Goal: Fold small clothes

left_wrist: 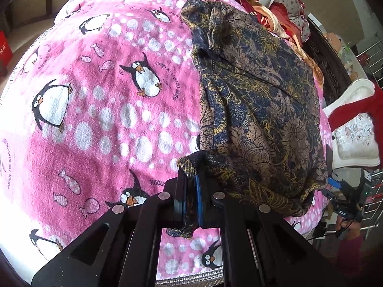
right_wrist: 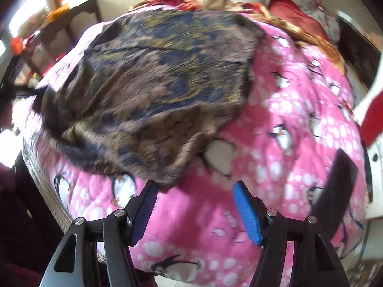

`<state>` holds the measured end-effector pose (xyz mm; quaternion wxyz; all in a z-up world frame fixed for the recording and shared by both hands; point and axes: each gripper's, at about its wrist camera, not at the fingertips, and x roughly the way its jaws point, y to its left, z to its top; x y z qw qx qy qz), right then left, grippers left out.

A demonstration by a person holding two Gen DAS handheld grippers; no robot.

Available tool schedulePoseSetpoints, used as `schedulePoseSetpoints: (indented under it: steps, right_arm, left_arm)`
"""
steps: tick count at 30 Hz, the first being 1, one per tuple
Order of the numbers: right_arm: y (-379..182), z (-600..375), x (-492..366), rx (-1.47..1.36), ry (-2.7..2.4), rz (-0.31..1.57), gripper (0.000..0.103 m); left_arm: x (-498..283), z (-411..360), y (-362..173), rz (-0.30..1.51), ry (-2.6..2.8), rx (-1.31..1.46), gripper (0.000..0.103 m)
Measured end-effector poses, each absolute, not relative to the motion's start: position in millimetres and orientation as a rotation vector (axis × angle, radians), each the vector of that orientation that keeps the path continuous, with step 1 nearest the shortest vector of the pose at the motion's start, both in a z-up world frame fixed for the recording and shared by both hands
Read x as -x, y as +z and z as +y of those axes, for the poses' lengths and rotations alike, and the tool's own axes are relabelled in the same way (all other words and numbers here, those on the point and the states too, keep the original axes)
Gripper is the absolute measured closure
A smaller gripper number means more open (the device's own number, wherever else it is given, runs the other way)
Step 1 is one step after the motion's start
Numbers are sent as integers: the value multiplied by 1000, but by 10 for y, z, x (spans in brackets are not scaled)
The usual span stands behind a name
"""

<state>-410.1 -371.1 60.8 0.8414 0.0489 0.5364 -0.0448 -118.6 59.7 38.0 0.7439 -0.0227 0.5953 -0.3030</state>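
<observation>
Brown-and-navy patterned garment (left_wrist: 258, 110) lies bunched on the pink penguin blanket (left_wrist: 100, 110) covering the bed, red and gold bedding (left_wrist: 270, 7) heaped beyond it. Left gripper (left_wrist: 191, 191): fingers pressed together, pinching a near corner of the garment. Right gripper (right_wrist: 195, 205): blue-padded fingers (right_wrist: 246, 212) spread with only blanket between them, just beside the garment's near edge; view motion-blurred.

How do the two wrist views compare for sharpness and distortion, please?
Left wrist view: sharp, the patterned garment and penguin blanket crisp, though fisheye-bulged. Right wrist view: motion-blurred throughout, the garment's print smeared, the window corner blown out.
</observation>
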Motion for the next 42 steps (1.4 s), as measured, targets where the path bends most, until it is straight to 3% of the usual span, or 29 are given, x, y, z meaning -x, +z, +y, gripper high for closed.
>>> schedulePoseSetpoints:
  steps: [11,15,19,26,31,40,42]
  right_arm:
    - [573,-3677,3928,-145,-5,1033,41]
    - [499,-3623,3754,-156,-13,1028,59]
    - [539,-3640,3749,-240,-30,1004,86]
    - [1092,-3767,4281,-544,25,850,89]
    - [1138,-4054,4386,-846,65,808,89]
    - [746,-4038,2863,-713,-1,954,88]
    - [575,-4072,2615,-728,-2,1027,81]
  left_arm:
    - [1230,600,371,1312,-635,47,98]
    - [1261,571,395,1305,-643,34,98]
    - [1277,604,447,1295,-666,40,98]
    - [1389,734,683,1255,-758,67,98]
    - [1353,769,695,1241,-739,91,98]
    - [1335,746,617,1259,-680,120,98]
    - [1330,755,622,1261,-683,120,98]
